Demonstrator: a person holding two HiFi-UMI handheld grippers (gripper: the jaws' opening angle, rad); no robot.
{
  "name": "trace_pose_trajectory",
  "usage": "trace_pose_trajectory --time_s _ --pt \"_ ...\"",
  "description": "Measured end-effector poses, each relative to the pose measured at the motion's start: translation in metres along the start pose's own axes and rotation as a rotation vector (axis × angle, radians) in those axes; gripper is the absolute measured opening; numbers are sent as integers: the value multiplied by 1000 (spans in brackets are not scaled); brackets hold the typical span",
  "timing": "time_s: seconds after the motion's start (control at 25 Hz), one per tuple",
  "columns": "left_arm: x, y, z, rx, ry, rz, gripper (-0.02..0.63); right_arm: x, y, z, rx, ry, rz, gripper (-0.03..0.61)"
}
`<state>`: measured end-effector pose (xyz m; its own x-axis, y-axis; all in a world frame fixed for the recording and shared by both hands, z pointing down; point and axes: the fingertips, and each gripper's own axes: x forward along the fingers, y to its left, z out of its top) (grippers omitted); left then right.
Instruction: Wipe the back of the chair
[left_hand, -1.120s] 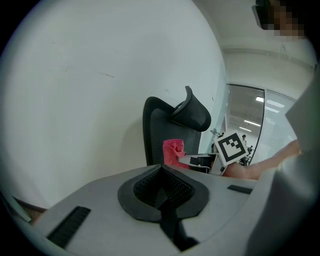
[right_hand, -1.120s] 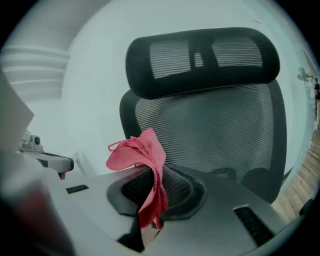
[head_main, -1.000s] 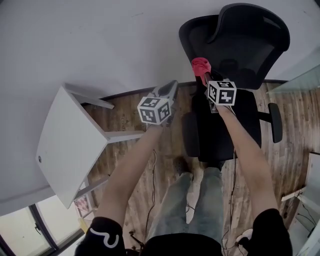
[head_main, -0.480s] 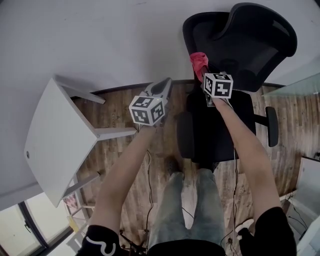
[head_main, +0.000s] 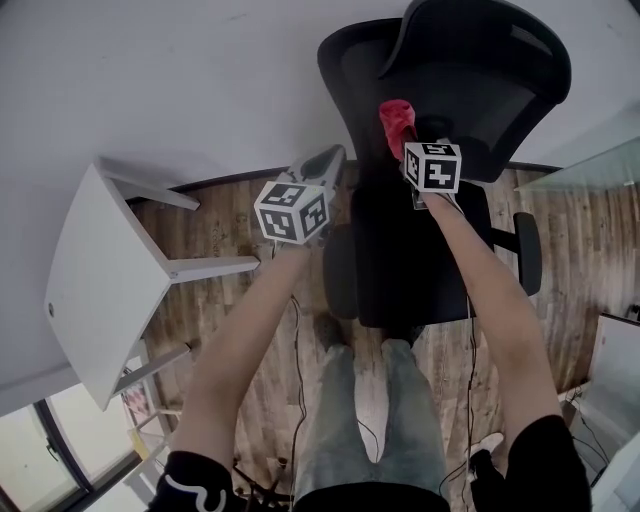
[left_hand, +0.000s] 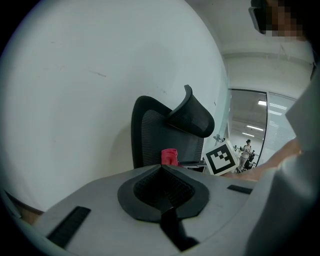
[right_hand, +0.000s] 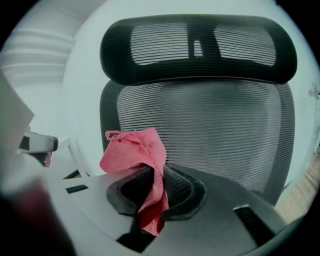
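A black mesh office chair (head_main: 440, 90) stands against the white wall, its backrest (right_hand: 200, 130) and headrest (right_hand: 195, 47) facing me. My right gripper (head_main: 405, 135) is shut on a red cloth (right_hand: 140, 160) and holds it just in front of the lower left of the backrest; touching or not, I cannot tell. The red cloth (head_main: 397, 118) shows above the marker cube. My left gripper (head_main: 322, 165) hangs to the left of the chair, shut with nothing in its jaws. From it I see the chair (left_hand: 160, 135) side-on and the red cloth (left_hand: 169, 156).
A white table (head_main: 100, 290) stands to the left on the wooden floor (head_main: 570, 240). The chair's armrests (head_main: 527, 252) stick out at both sides of the seat. A glass edge (head_main: 600, 165) shows at the right. My legs stand just behind the chair seat.
The chair has turned and shifted left in view, its backrest now more squarely ahead. The right gripper with the cloth has kept close to the backrest; the left gripper has drifted slightly left.
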<state>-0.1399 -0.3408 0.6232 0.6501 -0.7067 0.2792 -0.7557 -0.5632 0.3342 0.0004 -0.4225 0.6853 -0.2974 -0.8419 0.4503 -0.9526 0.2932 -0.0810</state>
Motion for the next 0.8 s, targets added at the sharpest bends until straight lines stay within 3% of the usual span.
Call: trace_pose_trajectory --time_s 0.44,0.8 --pt "60 -83 -6 28 20 -43 25 -43 -140 -8 18 10 -125 74" --pt "101 -132 -14 39 29 -70 25 -88 -259 -21 135 23 -277 71"
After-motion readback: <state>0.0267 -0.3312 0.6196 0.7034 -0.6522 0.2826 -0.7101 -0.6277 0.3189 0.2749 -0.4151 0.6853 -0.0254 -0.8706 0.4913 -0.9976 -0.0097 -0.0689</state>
